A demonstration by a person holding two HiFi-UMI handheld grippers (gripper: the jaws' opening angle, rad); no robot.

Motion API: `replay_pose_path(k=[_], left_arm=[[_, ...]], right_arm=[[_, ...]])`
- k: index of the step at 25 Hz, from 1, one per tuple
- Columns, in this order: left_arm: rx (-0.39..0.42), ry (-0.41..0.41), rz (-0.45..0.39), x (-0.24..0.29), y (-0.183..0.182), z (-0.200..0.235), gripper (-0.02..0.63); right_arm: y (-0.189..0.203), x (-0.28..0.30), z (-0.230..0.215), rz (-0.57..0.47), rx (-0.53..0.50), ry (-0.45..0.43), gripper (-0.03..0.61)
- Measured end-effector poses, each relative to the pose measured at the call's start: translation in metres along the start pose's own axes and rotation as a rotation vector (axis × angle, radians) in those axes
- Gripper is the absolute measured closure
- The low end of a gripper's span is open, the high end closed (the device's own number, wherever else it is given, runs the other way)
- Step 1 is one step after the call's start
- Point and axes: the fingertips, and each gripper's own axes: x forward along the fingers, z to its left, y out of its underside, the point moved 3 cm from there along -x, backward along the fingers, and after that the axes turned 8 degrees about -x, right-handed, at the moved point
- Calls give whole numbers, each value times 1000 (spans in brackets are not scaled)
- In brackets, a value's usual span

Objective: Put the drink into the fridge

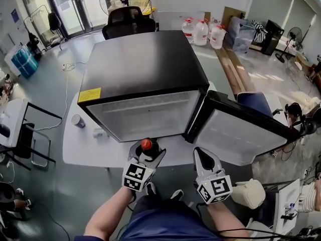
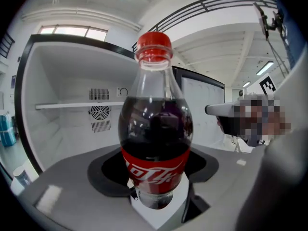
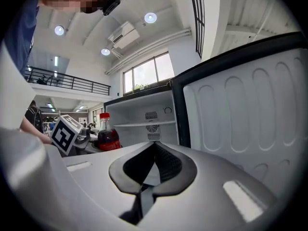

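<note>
The left gripper [image 1: 145, 150] is clamped on the lower body of a cola bottle [image 2: 155, 129], which stands upright between its jaws with its red cap on top, in front of the open fridge [image 1: 145, 67] and outside it. Just beside it, the right gripper [image 1: 201, 155] has its jaws pressed together with nothing between them. The fridge sits on a white table [image 1: 90, 149], its door [image 1: 241, 132] swung out to the right. Inside is a white shelf [image 2: 72, 105]. A can [image 1: 77, 120] stands on the table left of the fridge. Beyond are an office chair [image 1: 129, 21] and water jugs [image 1: 201, 32].
</note>
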Motion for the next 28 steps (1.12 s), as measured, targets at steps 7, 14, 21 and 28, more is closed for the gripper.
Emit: replay_pose_path(k=[7,14,21,28], left_arm=[[22,-24,12,22,1,37,299],[13,-28,26,61,4,72,298],[28,-30,68,97,20,92,299],[24,-25,89,127,29,109,298]], right_arm=[[-7,31,2,0,-28,16,572],[-6,46,15,28,-38,12,572],[0,44,12,58,-39,46,572],[6,39,11,91,-45,84,572]])
